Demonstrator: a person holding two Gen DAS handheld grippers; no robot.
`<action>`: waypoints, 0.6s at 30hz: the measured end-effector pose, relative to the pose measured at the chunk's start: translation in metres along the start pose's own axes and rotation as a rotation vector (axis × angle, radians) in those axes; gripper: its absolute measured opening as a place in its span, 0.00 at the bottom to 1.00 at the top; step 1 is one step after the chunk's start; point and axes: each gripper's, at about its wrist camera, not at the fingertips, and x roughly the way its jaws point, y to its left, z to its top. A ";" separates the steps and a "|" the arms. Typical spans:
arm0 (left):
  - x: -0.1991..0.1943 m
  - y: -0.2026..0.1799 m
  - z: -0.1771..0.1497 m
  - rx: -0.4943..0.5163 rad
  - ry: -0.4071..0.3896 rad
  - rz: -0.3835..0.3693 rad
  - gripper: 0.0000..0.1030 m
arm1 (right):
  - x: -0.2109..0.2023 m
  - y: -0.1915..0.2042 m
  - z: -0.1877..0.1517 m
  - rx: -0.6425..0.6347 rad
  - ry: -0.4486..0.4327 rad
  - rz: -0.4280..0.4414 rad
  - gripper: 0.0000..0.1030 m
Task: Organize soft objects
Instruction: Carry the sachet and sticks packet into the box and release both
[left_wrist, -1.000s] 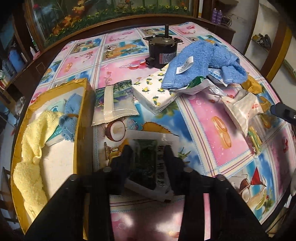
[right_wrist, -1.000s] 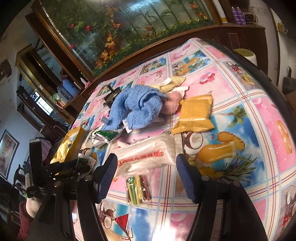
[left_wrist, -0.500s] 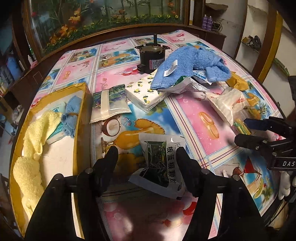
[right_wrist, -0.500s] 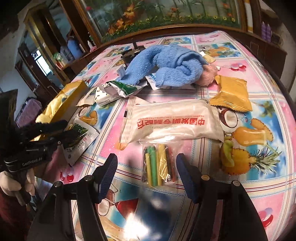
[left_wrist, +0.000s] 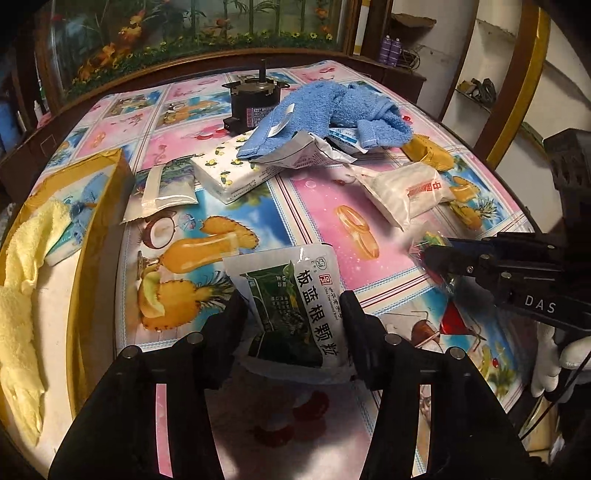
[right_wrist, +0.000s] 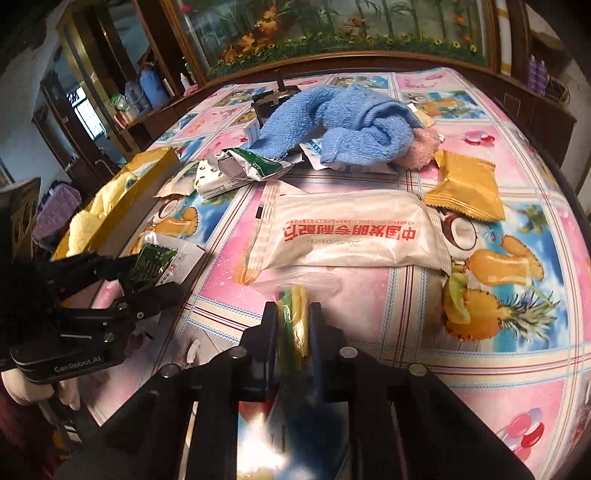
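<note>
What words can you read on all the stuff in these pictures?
"板蓝根颗粒": green and white packet between the closing left tool fingers.
"DAS": right tool body, shut on the clear bag.
"GenRobot.AI": left tool body, right wrist view.
Red characters on the long white packet: upside down, unsure.
Black motor label: too small.

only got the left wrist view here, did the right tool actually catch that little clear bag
observer: yes, the right tool is shut on the clear bag, with yellow and green sticks inside it.
operator: any soft things i cant see from here
observer: a pink plush sits tucked against the far end of the blue towel.
operator: anything on top of it
observer: the towel's end overlaps one side of it; nothing else covers it.
</note>
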 end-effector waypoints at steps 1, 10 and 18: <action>-0.005 0.002 -0.001 -0.013 -0.010 -0.007 0.50 | -0.003 0.000 -0.001 0.009 -0.003 0.008 0.12; -0.095 0.047 -0.016 -0.149 -0.147 -0.011 0.50 | -0.027 0.040 0.007 -0.043 -0.059 0.106 0.12; -0.105 0.131 -0.035 -0.364 -0.143 0.079 0.50 | -0.009 0.115 0.037 -0.133 -0.025 0.284 0.12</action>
